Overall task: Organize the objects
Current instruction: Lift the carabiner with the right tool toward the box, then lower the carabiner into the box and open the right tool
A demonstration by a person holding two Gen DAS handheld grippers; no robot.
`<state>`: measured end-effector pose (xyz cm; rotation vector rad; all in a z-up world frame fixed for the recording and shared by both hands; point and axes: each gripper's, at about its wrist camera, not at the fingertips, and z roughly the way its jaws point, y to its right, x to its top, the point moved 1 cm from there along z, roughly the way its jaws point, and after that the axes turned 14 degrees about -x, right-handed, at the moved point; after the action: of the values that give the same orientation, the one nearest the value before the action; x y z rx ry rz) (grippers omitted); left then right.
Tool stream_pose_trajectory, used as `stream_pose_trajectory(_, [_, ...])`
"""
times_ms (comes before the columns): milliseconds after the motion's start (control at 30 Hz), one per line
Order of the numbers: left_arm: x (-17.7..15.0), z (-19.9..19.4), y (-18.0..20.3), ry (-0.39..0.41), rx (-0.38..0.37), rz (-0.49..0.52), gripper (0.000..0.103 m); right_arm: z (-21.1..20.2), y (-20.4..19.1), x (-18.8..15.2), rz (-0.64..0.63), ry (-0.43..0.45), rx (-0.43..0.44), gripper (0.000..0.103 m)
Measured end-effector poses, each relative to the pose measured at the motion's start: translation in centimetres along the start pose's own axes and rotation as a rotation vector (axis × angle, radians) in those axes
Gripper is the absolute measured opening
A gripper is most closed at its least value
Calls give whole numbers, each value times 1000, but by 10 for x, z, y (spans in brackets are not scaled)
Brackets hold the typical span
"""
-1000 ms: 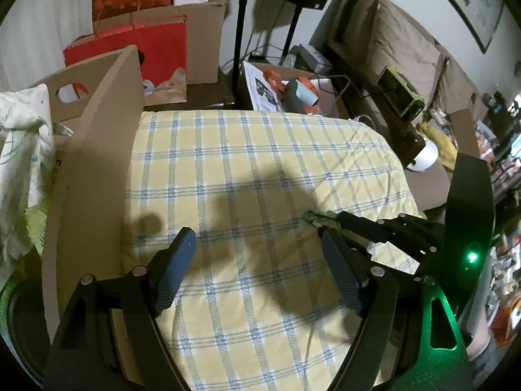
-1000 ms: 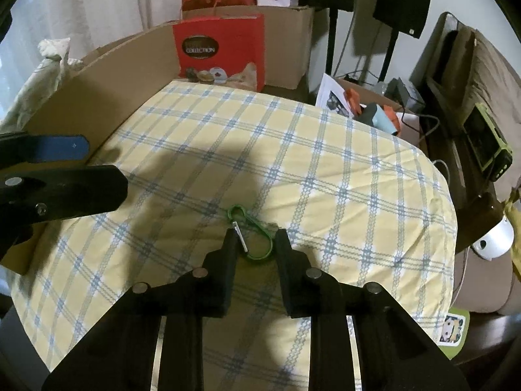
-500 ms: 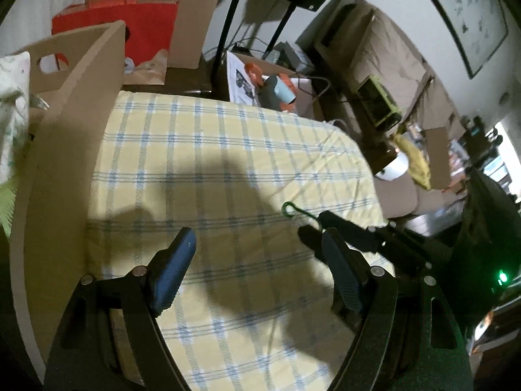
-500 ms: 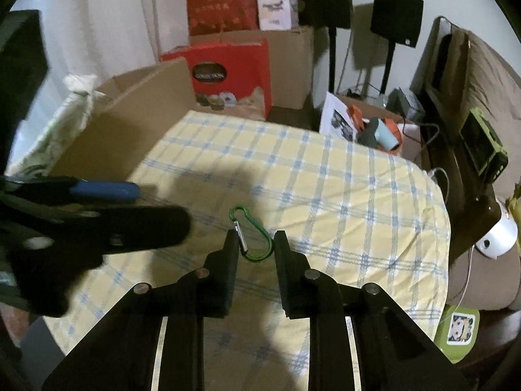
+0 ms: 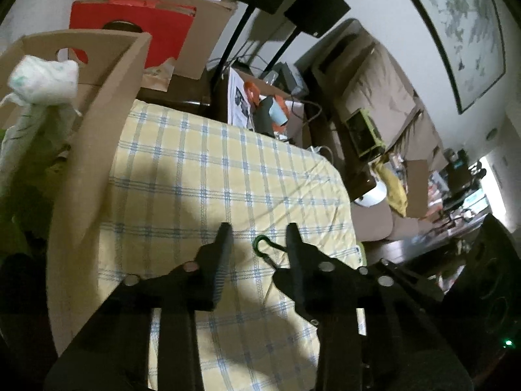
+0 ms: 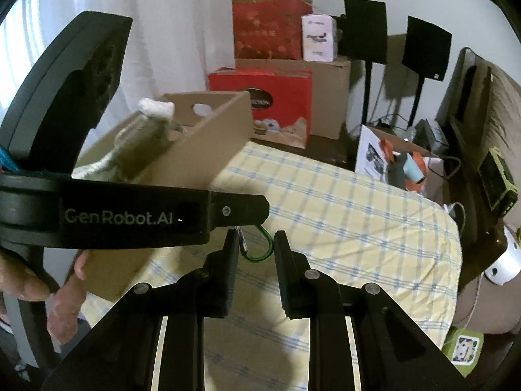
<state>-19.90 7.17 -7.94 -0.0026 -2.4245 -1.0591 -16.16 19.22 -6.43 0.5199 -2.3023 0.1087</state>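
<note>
Our right gripper (image 6: 254,244) has its two fingers pinched on the lower part of a green carabiner (image 6: 259,244), whose loop stands up between the tips with its silver gate on the left side. The carabiner looks lifted clear of the yellow-and-blue checked tablecloth (image 6: 358,215), though we cannot be certain from these views. Our left gripper (image 5: 259,238) sits just beside it with its fingers spread and nothing between the pads; in the left wrist view the carabiner's curved top (image 5: 260,244) shows in that gap, close to the right-hand finger (image 5: 293,241). In the right wrist view the left tool's body crosses directly above the carabiner.

Further out on the left stands an open cardboard box (image 6: 208,137) against the edge of the table, with a white knotted bag (image 6: 153,114) sticking up from it.

We judge the step in hand to be either a handover between the two tools or a carry toward the box; the pictures do not settle which. A handover calls for centring the loop between the left fingers and closing them before we release on the right. A carry calls for getting past the left tool and over the box wall.
</note>
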Motion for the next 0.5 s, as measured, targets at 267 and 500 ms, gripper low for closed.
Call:
stream_pose_trajectory(267, [7, -34, -9, 57, -35, -40, 15, -11, -24, 20, -17, 30, 32, 21])
stream_pose_trajectory(500, [17, -72, -20, 110, -13, -48, 15, -17, -57, 40, -52, 57, 68, 21])
